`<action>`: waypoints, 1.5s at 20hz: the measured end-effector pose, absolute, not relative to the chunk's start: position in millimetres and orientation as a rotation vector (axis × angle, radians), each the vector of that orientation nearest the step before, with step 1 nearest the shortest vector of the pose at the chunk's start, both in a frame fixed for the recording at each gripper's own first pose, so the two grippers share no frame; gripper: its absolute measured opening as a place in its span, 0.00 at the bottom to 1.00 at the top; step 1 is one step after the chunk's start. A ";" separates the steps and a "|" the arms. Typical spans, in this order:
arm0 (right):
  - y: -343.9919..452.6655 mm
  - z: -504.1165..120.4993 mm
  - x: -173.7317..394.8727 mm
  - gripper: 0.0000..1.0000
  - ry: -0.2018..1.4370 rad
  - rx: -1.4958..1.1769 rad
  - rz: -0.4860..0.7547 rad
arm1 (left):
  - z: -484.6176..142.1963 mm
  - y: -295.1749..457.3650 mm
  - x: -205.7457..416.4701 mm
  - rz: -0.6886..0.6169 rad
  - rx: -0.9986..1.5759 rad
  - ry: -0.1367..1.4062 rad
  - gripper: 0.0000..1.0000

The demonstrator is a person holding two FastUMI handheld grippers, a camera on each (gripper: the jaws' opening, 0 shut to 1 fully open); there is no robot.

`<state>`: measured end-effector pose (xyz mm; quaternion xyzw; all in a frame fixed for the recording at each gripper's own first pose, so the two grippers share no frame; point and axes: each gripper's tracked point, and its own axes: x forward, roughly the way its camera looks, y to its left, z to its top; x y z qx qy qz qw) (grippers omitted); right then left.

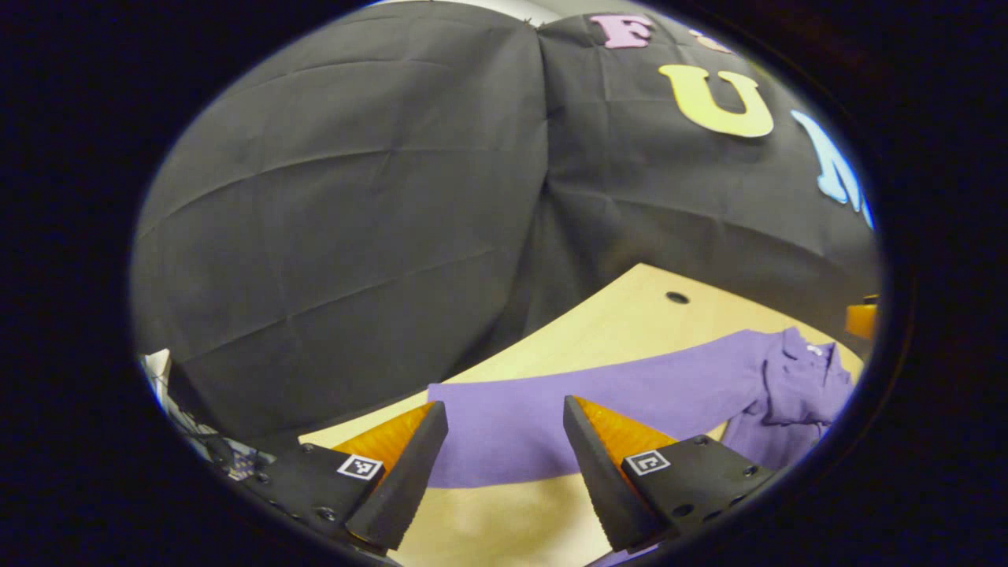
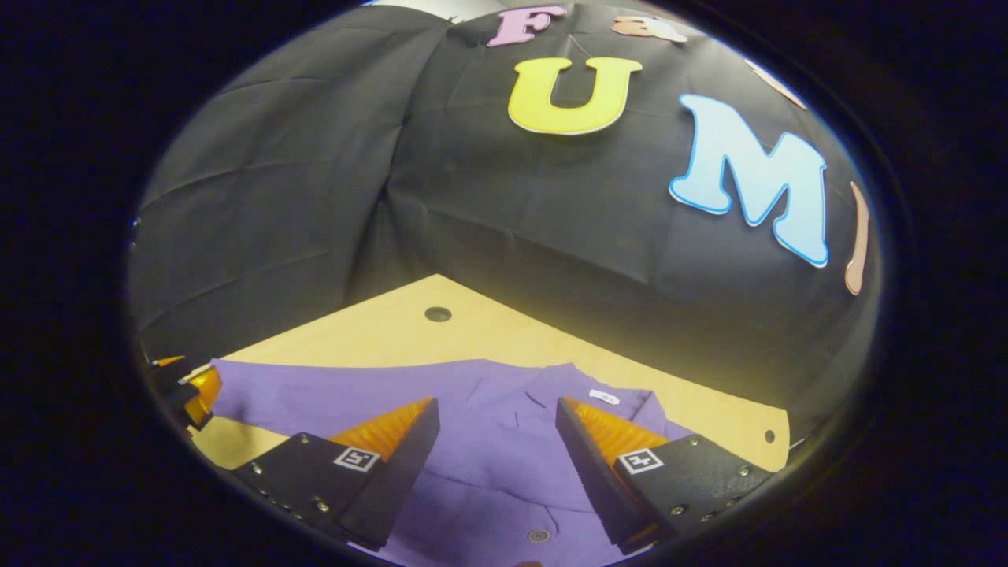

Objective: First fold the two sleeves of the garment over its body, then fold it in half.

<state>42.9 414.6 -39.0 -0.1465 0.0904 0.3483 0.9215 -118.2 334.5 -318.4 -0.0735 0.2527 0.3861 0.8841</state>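
I judge the step in hand to be the first sleeve fold, with nothing grasped yet. My left gripper hangs with its fingers spread apart and nothing between them, above the outstretched sleeve of the purple garment. My right gripper is likewise spread wide and empty, poised over the chest below the collar.

To do this well I would bring the left gripper down on the sleeve near its cuff end at about 8 o'clock in the left gripper view, pinch one layer only, lift it just clear of the counter and carry it toward the collar at 3 o'clock, laying it flat across the body. The right gripper could press on the chest so the body does not drag along. The cloth looks thin and limp, so I expect it to sag and bunch if lifted high

The garment is a purple collared shirt lying front-up on the pale wooden counter, with a button at 6 o'clock in the right gripper view and a small white tag inside the collar. The sleeve lies straight and smooth; the collar area is rumpled
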 end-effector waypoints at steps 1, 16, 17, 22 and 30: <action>412.4 -37.6 36.0 0.94 0.190 -0.287 0.725 | -326.8 338.7 -122.5 0.823 -0.162 0.558 0.96; 353.3 -43.5 -18.9 0.94 0.229 -0.218 0.722 | -367.7 330.8 -135.5 0.842 -0.251 0.745 0.97; 352.7 -42.9 -19.0 0.94 0.232 -0.205 0.720 | -368.3 330.3 -133.1 0.822 -0.251 0.743 0.96; 346.2 -46.5 -16.3 0.94 0.259 -0.158 0.702 | -371.0 327.5 -112.9 0.784 -0.208 0.725 0.16; 315.4 -54.9 -9.6 0.94 0.276 -0.147 0.638 | -333.2 317.0 -86.1 0.728 -0.233 0.603 0.07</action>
